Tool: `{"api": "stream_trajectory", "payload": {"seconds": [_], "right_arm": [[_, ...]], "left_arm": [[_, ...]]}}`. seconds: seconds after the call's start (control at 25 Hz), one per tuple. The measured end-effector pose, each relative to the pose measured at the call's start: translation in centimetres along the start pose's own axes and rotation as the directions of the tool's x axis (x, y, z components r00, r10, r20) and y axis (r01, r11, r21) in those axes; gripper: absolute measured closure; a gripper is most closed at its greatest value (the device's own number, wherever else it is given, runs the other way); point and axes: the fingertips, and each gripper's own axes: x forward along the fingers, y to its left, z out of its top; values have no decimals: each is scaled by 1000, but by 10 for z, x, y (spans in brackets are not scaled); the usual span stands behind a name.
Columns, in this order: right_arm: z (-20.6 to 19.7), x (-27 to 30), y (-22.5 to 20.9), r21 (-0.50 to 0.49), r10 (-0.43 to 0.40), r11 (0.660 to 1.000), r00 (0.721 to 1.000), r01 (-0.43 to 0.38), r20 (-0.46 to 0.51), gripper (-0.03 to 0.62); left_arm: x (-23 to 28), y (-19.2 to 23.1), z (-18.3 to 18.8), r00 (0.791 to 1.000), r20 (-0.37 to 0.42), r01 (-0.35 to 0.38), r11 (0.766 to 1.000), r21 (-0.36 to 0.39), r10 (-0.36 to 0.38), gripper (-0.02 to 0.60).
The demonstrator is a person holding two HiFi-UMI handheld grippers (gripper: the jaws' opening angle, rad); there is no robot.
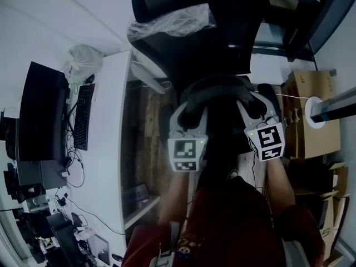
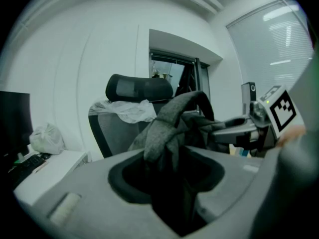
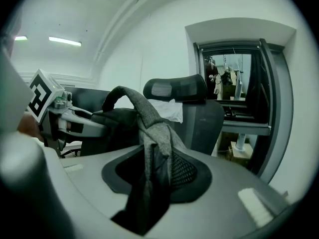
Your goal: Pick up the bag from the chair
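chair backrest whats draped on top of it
Crumpled clear plastic is draped over the backrest, just under the headrest. Whatever the plastic covers is hidden.

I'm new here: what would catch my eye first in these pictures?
The left gripper and the right gripper, each bearing a marker cube, both clamp the grey straps of a dark bag before a black office chair. Crumpled clear plastic drapes over the chair's back; a white desk with a monitor stands at left.
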Motion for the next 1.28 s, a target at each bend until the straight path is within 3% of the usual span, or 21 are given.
{"api": "stream_trajectory", "payload": {"seconds": [0.64,1.28], "right_arm": [[5,-140,68,-38,-5,999,1000,6,26,464],[3,-182,95,-42,2,999,1000,0,29,464]], "left_arm": [[-137,-76,2,999,32,5,1000,23,-6,410],[-182,-95,-7,999,41,0,1000,20,-1,410]]}}
